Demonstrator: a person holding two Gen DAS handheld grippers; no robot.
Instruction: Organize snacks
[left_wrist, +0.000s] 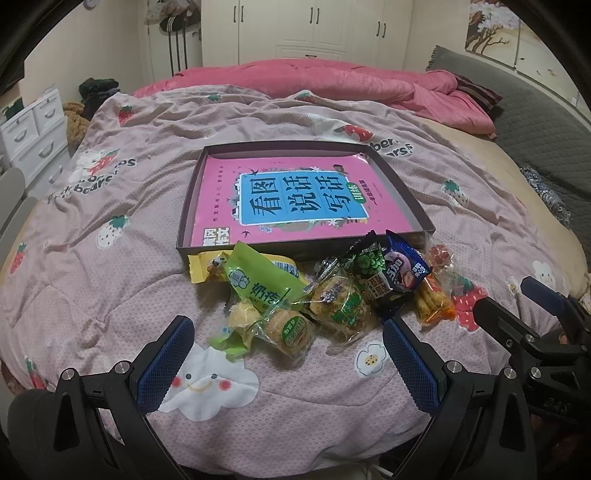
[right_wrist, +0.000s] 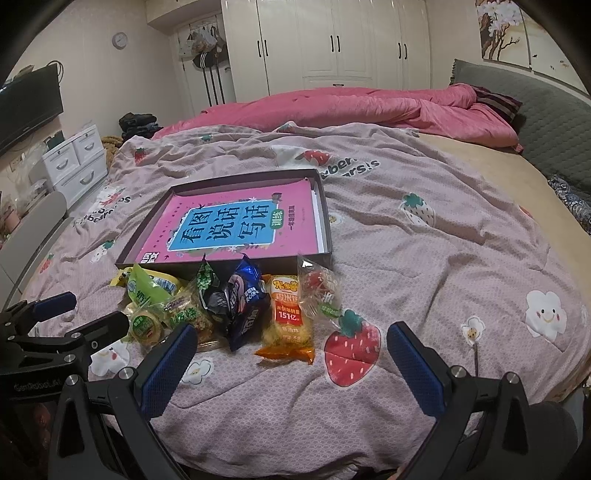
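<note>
Presently, both grippers are held low over a bed with a strawberry-print quilt (left_wrist: 147, 229), and neither holds anything. The left gripper (left_wrist: 288, 354) has its fingers spread wide apart, and the right gripper (right_wrist: 291, 354) likewise has its fingers wide apart. The snacks lie in a loose row on the quilt, just in front of the near wall of a shallow dark box (left_wrist: 402, 188); several packets touch or overlap that wall. The box holds a pink book (left_wrist: 295, 199) lying flat, and no snack is inside it yet, so the task appears to be at its start. From the left gripper, two clear-wrapped round cakes (left_wrist: 291, 328) lie directly ahead of the finger gap and closest, with a green packet (left_wrist: 258, 280) and a yellow packet (left_wrist: 199, 267) beyond to the left. From the right gripper, an orange packet (right_wrist: 290, 317) lies ahead and slightly left of the gap, its long axis running away from the fingers toward the box. A dark blue packet (right_wrist: 243, 306) sits just to its left and a clear candy packet (right_wrist: 319, 291) just to its right. Judged by position, the left gripper is nearer the round cakes, and the right gripper is nearer the orange packet. For either pick, the box lies straight beyond the snacks.
</note>
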